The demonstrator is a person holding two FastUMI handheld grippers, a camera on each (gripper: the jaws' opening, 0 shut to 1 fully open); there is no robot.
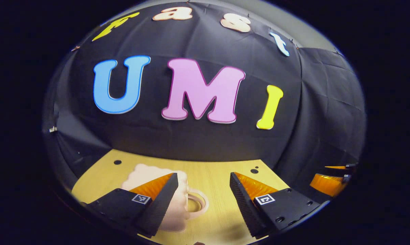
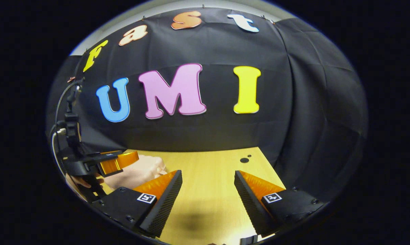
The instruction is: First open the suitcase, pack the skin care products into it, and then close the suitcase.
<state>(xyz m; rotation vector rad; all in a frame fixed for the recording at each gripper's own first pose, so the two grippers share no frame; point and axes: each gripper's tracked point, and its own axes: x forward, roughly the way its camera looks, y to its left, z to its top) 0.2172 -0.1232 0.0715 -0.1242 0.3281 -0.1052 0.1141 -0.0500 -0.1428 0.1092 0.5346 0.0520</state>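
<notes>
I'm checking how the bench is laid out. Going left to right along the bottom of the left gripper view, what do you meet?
Left finger → pink mug-shaped thing on the wooden table → right finger → the other gripper at the far right edge.

Your bench (image 1: 211, 177) is pale yellow wood grain with small dark holes. At seven o'clock in the left gripper view lies a soft pink, mug-shaped suitcase (image 1: 147, 172). The booth wall (image 2: 205, 129) is black.

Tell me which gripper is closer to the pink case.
The left gripper: the pink case lies by one of its open fingers, while the right gripper hangs over bare table, the case off to its side.
</notes>
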